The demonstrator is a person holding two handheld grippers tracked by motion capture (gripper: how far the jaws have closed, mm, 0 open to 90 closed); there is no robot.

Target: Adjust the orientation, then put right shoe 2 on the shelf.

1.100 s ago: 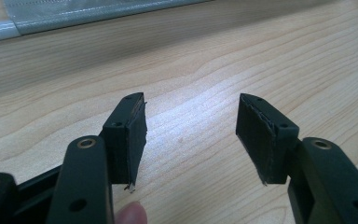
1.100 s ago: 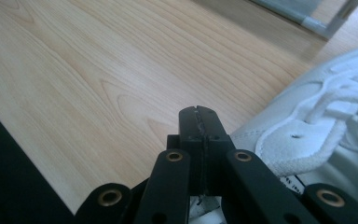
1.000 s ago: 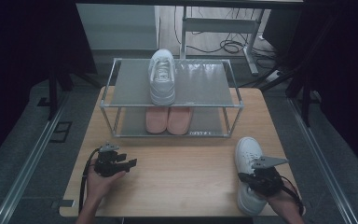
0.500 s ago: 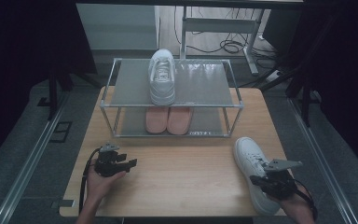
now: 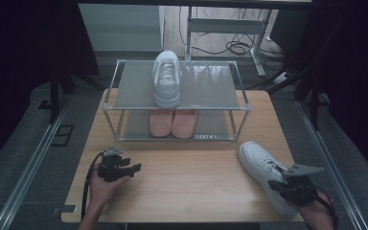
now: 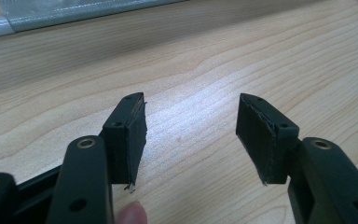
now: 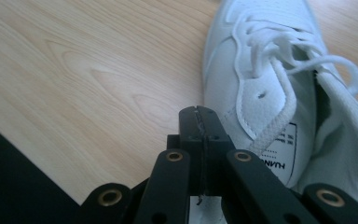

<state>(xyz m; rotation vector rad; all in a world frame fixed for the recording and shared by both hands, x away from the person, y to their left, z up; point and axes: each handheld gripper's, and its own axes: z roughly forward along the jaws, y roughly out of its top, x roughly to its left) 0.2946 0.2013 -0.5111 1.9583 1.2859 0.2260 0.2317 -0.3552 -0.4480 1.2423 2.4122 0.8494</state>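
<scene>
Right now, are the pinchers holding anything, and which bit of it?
The right gripper is shut beside the white shoe; a hold cannot be told. The left gripper is open over the table, holding nothing.

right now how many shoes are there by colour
white shoes: 2, one on the rack's top shelf, one on the table by the right gripper
pink shoes: 2, side by side on the lower shelf
total: 4

We've got a rack (image 5: 239, 108) at the table's (image 5: 187, 177) far edge, one sneaker (image 5: 166, 79) on top, a pair (image 5: 172, 123) underneath, another sneaker (image 5: 261, 167) front right.
</scene>
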